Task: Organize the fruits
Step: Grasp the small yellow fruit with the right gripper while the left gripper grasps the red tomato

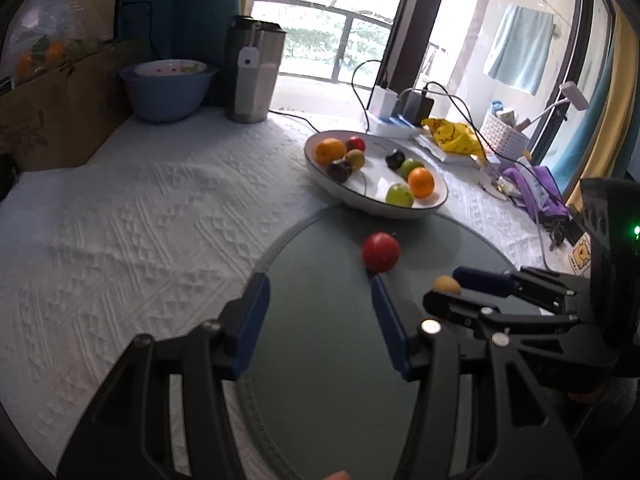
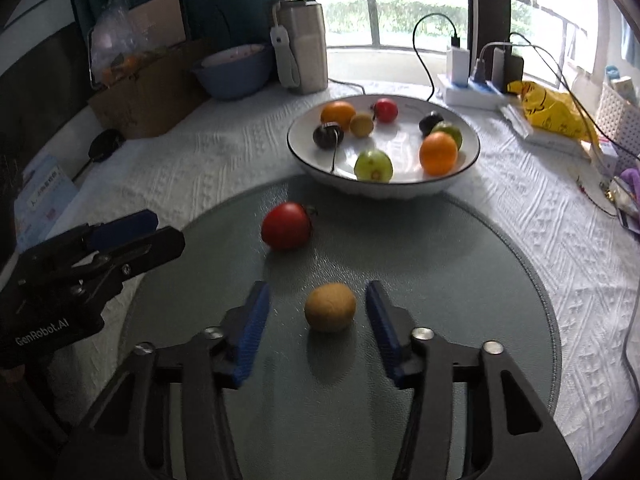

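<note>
**Two open claws over the grey mat, a kiwi and a red fruit loose in front of the bowl**

Nearest the right wrist camera, the right claw (image 2: pixel 318 306) is spread wide, its blue pads on either side of a brown kiwi (image 2: pixel 330 307) without touching it. The kiwi lies on the round grey mat (image 2: pixel 460 280). Further along the mat, to the left, lies a red fruit (image 2: pixel 286 225) with a small stem, apart from the kiwi and short of the white bowl (image 2: pixel 460 182).

The left wrist view shows the left claw (image 1: pixel 318 290) also spread, with nothing between its pads; the tip of its right finger (image 1: pixel 384 300) sits just below the red fruit (image 1: pixel 381 252), and whether they touch cannot be told. From here the kiwi (image 1: pixel 447 284) is mostly hidden behind the right claw (image 1: pixel 464 288), which reaches in from the right edge.

The right wrist view looks into the bowl more squarely: two oranges (image 2: pixel 438 153), two green fruits (image 2: pixel 373 165), two dark plums (image 2: pixel 327 135), a small yellowish fruit (image 2: pixel 361 124) and a smaller red one (image 2: pixel 385 110). It alone shows a booklet (image 2: pixel 44 196) at the desk's left edge. Only the left wrist view takes in the hanging blue towel (image 1: pixel 518 48) outside and the white lamp (image 1: pixel 574 96).

Both views share the white textured cloth (image 1: pixel 140 220) on the desk, a blue mixing bowl (image 1: pixel 166 88), a steel tumbler (image 1: pixel 254 72), a cardboard box (image 1: pixel 60 116), chargers on a power strip (image 1: pixel 396 122) and a yellow bag (image 1: pixel 454 136).
</note>
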Demonstrator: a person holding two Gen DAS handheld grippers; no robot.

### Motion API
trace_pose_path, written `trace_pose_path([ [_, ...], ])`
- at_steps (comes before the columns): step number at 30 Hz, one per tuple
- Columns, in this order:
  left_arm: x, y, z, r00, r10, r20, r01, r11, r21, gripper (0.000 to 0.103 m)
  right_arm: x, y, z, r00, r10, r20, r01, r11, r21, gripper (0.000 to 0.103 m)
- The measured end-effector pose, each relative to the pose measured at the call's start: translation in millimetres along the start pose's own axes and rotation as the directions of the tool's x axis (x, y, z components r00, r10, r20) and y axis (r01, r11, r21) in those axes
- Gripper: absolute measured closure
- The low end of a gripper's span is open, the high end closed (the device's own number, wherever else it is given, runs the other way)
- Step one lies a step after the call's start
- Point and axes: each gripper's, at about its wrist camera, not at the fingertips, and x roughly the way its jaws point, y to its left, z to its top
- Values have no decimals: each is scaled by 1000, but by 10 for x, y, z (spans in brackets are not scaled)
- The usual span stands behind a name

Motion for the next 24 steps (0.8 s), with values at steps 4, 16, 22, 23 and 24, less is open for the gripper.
trace_pose_path([
  [4,92,-44,20,1000,-2,-17,3,1000,8,48,58,-61,-18,1000,5,-13,-5,1000,1,74],
  [16,434,-391,183,997,21,-69,-13,994,112,48,-17,-327,69,999,32,20,-32,999,19,74],
  [22,610,-540,240,994,39,-103,-20,984,178,48,-45,-519,147,999,28,40,-30,998,52,74],
  [23,632,-563,241,993,42,-107,-21,981,191,48,-46,-549,163,999,28,43,-30,998,55,74],
  [24,661,-581,239,993,43,-114,-19,980,200,49,-49,-557,167,999,28,44,-30,998,56,74],
])
